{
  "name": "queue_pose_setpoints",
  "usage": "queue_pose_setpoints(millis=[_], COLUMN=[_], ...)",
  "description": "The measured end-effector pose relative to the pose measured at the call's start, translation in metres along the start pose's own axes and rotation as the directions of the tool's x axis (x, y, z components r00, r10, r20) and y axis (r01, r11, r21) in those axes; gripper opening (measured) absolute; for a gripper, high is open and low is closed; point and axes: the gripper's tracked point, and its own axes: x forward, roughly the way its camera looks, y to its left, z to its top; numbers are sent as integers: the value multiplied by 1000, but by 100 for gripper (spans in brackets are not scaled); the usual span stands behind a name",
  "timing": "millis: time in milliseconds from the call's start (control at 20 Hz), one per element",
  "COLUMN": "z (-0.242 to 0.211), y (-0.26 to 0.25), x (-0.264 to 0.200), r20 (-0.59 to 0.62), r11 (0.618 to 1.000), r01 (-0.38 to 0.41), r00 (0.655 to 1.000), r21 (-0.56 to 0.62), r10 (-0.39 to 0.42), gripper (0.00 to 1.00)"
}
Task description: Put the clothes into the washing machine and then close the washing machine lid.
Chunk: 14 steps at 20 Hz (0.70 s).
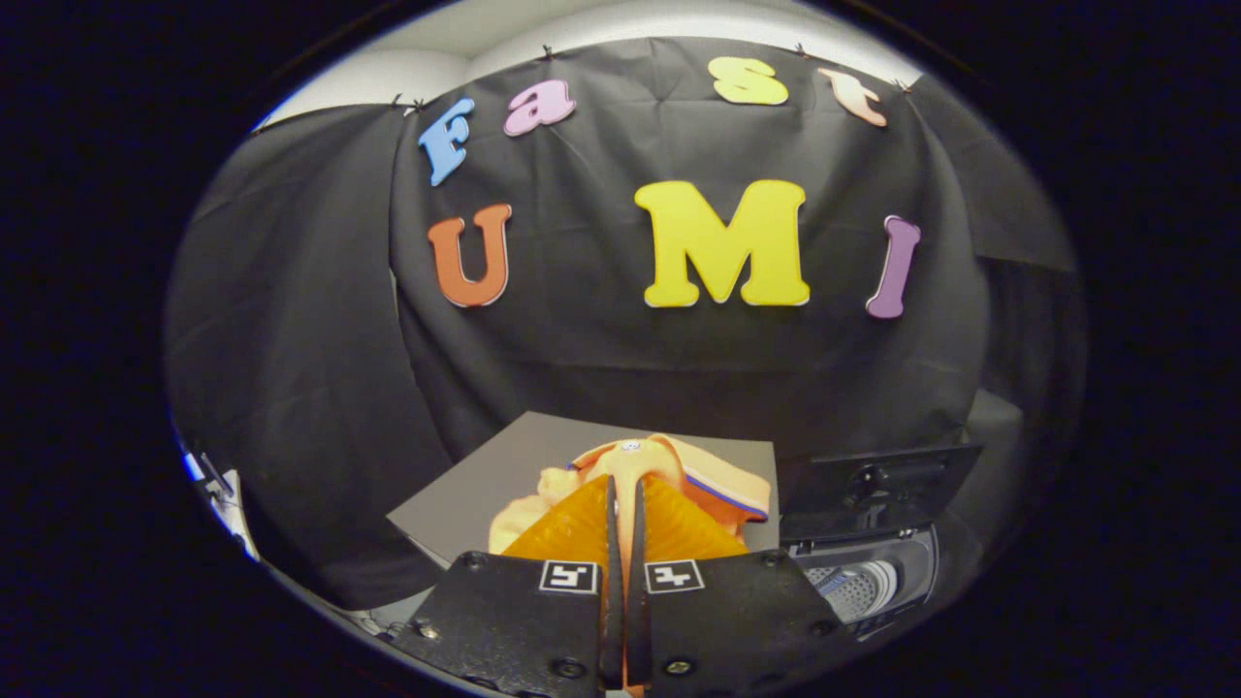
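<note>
Clothes (648,465), an orange bundle, are being pinched between the fingers of the gripper (624,504), whose jaws are clenched on a fold, the rest of the cloth bunching just ahead of them over a grey mat (485,485). Judging by this, the carrying step is under way. The washer (863,582) is sitting to the right with its lid (877,485) standing open; the next move calls for swinging right over the drum and letting go. Nothing seems to be blocking that path.
</note>
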Motion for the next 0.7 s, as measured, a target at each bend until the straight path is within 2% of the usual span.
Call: queue_pose_setpoints(millis=[250,700], z=[39,90], y=[-16,-86], x=[-79,-192], r20=[108,227], r11=[999,985], r01=[27,169], r00=[994,958], r21=[42,47], r10=[-31,-175], gripper=[5,5])
